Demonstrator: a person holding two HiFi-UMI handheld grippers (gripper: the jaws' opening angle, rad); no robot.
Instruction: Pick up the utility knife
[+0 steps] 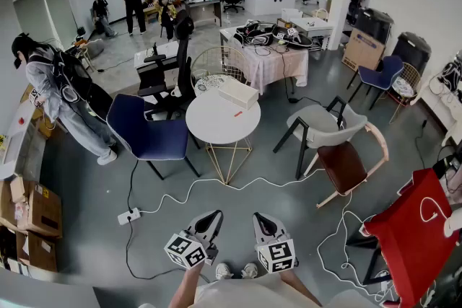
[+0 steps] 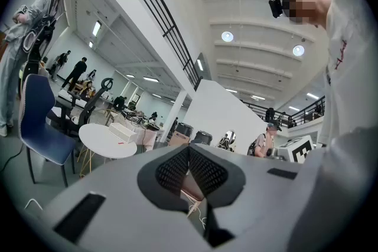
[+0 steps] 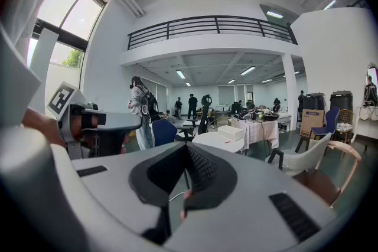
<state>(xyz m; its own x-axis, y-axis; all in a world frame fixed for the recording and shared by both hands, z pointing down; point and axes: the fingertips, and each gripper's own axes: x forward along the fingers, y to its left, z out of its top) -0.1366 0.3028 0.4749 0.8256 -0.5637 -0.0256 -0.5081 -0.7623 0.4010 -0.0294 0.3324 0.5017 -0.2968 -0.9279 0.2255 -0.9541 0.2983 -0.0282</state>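
Note:
The utility knife (image 1: pixel 237 113) is a small orange-red object lying on the round white table (image 1: pixel 209 130), next to a white box (image 1: pixel 238 92). It also shows as a red speck in the left gripper view (image 2: pixel 121 143) and in the right gripper view (image 3: pixel 227 142). Both grippers are held low, near the person's body and well short of the table. My left gripper (image 1: pixel 215 214) (image 2: pixel 189 149) is shut with nothing in it. My right gripper (image 1: pixel 258 216) (image 3: pixel 188 147) is shut and empty too. Each points roughly toward the table.
A blue chair (image 1: pixel 148 128) stands left of the table, a grey chair (image 1: pixel 325 128) and a brown one (image 1: pixel 345 164) to its right. White cables and a power strip (image 1: pixel 128 216) lie on the floor between me and the table. A person (image 1: pixel 58 94) stands at left.

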